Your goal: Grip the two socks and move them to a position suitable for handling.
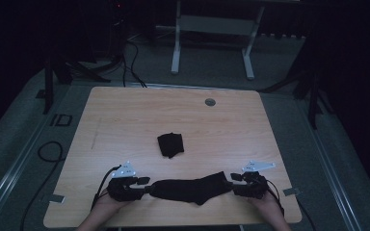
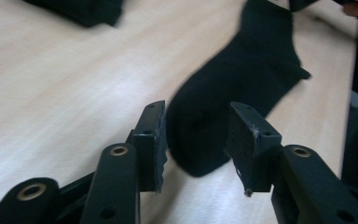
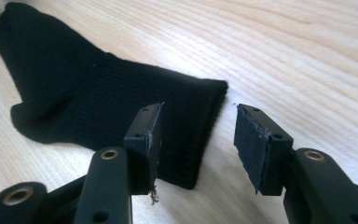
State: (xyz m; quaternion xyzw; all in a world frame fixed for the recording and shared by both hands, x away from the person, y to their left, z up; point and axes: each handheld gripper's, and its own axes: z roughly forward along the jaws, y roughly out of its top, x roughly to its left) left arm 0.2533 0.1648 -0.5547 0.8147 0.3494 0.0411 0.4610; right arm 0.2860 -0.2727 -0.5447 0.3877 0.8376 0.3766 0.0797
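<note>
A black sock [image 1: 192, 188] lies stretched out flat along the near edge of the wooden counter [image 1: 125, 120], running between the two hands. The left gripper [image 1: 147, 185] sits at the sock's toe end: in the left gripper view its jaws stand apart with the rounded toe [image 2: 191, 140] lying between them on the wood, and neither pad presses on the cloth. The right gripper [image 1: 231, 182] sits at the cuff end: in the right gripper view its jaws are likewise parted, the left pad over the edge of the ribbed cuff [image 3: 182, 121] and the right pad over bare wood, so the sock is loose there too. Both grippers rest low at the counter, each held by a hand coming in from the near side. Farther back, near the middle of the counter and well apart from the stretched sock, lies a second black sock folded into a small bundle [image 1: 170, 144].
</note>
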